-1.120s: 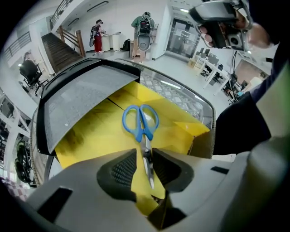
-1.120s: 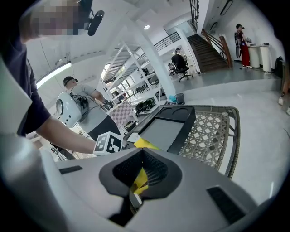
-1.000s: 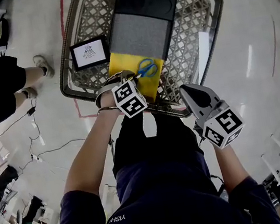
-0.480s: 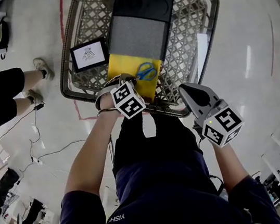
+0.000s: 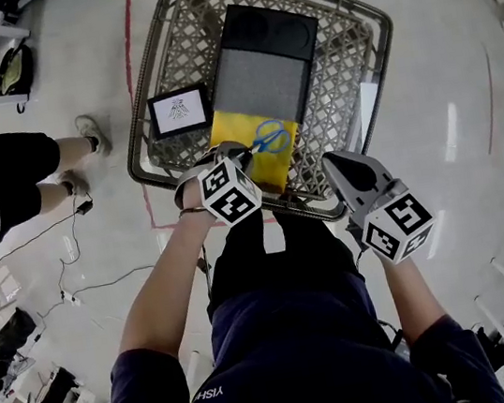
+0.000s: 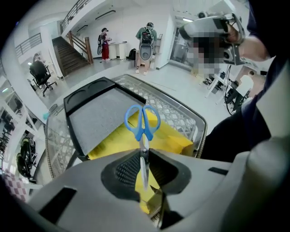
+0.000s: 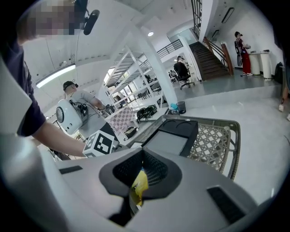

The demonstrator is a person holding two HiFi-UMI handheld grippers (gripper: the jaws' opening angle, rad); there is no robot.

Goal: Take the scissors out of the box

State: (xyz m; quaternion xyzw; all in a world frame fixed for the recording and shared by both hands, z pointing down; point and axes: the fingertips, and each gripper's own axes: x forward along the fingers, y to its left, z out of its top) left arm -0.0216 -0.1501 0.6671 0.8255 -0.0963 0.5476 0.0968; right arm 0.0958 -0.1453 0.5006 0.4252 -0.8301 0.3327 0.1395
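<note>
Scissors [image 5: 269, 136] with blue handles are clamped by their blades in my left gripper [image 5: 243, 156], which is shut on them above a yellow sheet [image 5: 230, 133] in the woven basket [image 5: 378, 26]. In the left gripper view the scissors [image 6: 142, 122] point away from the left gripper [image 6: 144, 153], handles outermost. My right gripper [image 5: 340, 169] hovers at the basket's near rim, to the right of the sheet. The right gripper [image 7: 142, 152] has its tips together. A yellow scrap [image 7: 139, 183] shows between its pads; whether it is pinched I cannot tell.
A black and grey box [image 5: 264, 70] lies in the basket beyond the yellow sheet. A small framed picture [image 5: 179, 112] rests on the basket's left rim. A person's legs [image 5: 33, 169] stand on the floor at the left, by a red floor line [image 5: 131, 82] and cables.
The left gripper has shut on the scissors' blades and lifted them slightly off the yellow sheet. The right gripper has risen a little beside the basket's rim.
</note>
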